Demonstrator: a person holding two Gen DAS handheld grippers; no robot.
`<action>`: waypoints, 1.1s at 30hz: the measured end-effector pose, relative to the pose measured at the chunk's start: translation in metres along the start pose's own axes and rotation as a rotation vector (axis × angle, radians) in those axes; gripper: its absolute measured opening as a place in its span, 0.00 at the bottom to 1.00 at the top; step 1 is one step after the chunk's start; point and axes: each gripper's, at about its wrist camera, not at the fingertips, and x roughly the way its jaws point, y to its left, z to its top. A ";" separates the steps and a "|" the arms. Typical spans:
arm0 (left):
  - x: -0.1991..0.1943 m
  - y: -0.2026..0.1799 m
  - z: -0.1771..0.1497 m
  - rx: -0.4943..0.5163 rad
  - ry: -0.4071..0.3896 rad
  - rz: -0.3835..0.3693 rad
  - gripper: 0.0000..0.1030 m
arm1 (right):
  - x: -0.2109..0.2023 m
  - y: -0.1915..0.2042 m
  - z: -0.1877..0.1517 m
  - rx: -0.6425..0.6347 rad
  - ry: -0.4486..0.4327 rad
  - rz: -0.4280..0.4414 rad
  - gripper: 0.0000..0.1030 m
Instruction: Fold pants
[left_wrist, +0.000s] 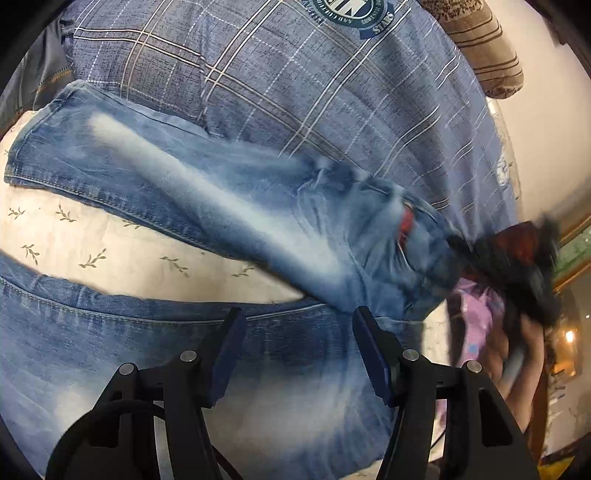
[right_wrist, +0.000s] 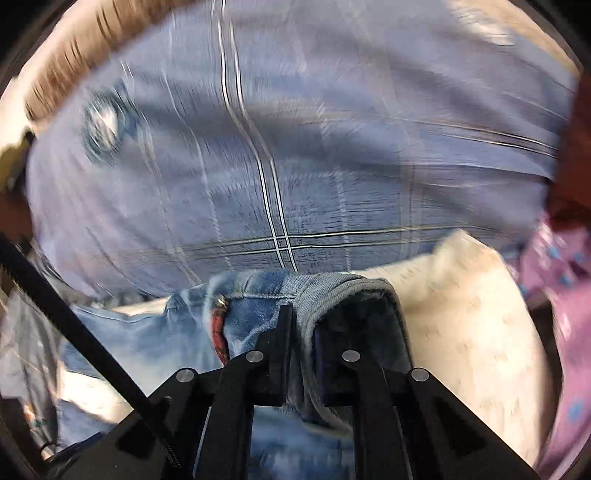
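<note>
A pair of faded blue jeans (left_wrist: 192, 195) lies across a cream sheet with a leaf print (left_wrist: 110, 240). One leg stretches to the upper left, the other (left_wrist: 110, 350) runs under my left gripper. My left gripper (left_wrist: 297, 321) is open and empty, just above that leg. My right gripper (right_wrist: 301, 325) is shut on the jeans' waistband (right_wrist: 332, 291), which folds over its right finger; a red tag (right_wrist: 218, 332) hangs to the left. In the left wrist view the right gripper (left_wrist: 517, 258) is a dark blur at the waist end.
A blue plaid blanket (left_wrist: 295, 92) covers the bed behind the jeans and also shows in the right wrist view (right_wrist: 295, 147). A brown striped bolster (left_wrist: 487, 51) lies at the far right. The person's pink clothing (right_wrist: 565, 295) is at the right edge.
</note>
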 end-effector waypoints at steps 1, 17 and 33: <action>-0.003 -0.004 0.004 -0.011 -0.002 -0.019 0.58 | -0.012 -0.004 -0.008 0.026 -0.017 0.018 0.09; 0.077 -0.024 0.074 -0.284 0.123 0.134 0.69 | -0.051 -0.071 -0.107 0.298 0.034 0.296 0.10; 0.004 0.015 -0.046 -0.266 0.061 0.132 0.12 | -0.070 -0.088 -0.154 0.294 0.115 0.272 0.35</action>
